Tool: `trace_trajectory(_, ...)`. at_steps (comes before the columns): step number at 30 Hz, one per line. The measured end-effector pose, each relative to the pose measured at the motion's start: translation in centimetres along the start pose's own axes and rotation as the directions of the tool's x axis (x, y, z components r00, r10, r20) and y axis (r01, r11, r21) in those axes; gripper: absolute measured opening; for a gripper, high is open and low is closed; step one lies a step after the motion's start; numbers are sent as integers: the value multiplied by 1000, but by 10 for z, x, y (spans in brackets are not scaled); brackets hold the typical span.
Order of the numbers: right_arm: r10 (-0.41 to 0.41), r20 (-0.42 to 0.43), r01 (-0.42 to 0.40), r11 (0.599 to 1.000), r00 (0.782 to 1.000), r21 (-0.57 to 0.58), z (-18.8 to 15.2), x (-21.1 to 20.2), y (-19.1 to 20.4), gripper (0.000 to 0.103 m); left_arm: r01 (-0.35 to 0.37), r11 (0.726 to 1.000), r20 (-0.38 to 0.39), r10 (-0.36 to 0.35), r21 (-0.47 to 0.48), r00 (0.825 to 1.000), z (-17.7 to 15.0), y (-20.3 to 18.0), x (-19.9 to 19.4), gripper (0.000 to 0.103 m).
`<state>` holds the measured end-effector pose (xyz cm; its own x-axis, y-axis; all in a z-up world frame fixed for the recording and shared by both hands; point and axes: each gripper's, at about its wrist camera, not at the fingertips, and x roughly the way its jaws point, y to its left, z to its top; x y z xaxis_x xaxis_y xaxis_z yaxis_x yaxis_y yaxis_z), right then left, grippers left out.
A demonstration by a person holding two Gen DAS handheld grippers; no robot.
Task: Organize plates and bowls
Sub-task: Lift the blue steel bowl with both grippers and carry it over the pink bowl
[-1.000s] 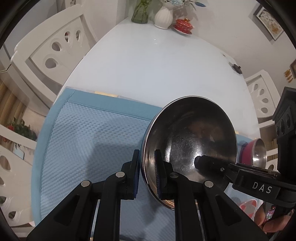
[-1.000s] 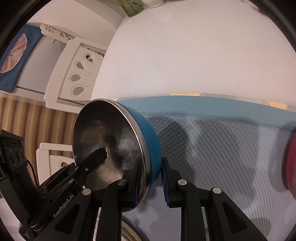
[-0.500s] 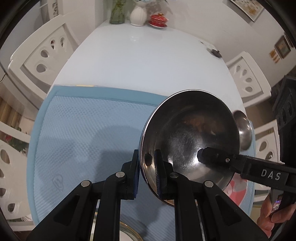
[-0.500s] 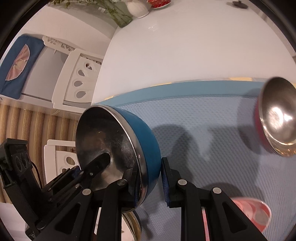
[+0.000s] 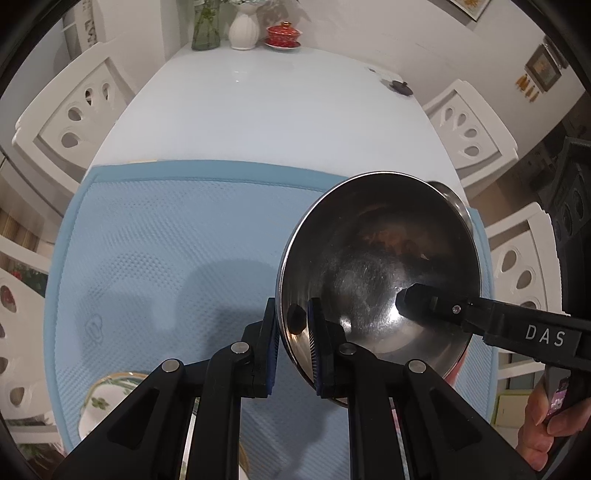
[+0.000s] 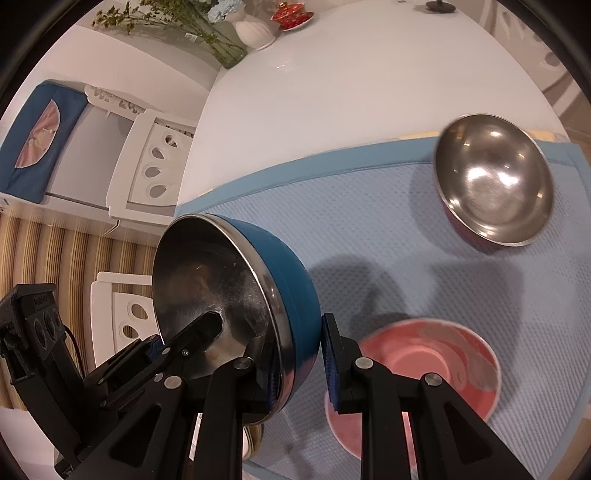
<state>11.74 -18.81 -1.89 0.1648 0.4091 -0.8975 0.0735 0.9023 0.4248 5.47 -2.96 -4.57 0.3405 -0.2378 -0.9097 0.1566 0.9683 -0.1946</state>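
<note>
A steel bowl with a blue outside [image 5: 380, 266] [image 6: 236, 295] hangs tilted above the blue mat, held by both grippers at once. My left gripper [image 5: 293, 325] is shut on its near rim. My right gripper [image 6: 299, 358] is shut on the opposite rim. A steel bowl with a red outside [image 6: 495, 188] sits on the mat at the far right; its rim peeks out behind the held bowl in the left wrist view [image 5: 456, 201]. A pink bowl [image 6: 421, 373] sits on the mat below my right gripper. A white floral plate [image 5: 107, 398] lies at the mat's near left.
The blue mat [image 5: 155, 258] covers the near end of a white table [image 5: 266, 110]. Vases [image 5: 242, 27] and a red lidded cup [image 5: 282, 35] stand at the far end. White chairs [image 5: 70, 114] flank both sides.
Both grippers have risen and drawn back with the blue bowl still held between them. The red steel bowl, the pink bowl and the floral plate have come into view.
</note>
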Motion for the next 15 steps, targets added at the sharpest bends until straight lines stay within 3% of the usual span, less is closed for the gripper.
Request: trace_trajectory(15, -18, 0, 18, 998, 1000, 53, -31, -25, -42, 19, 12, 997, -31, -10, 80, 999, -24, -50, 3, 12)
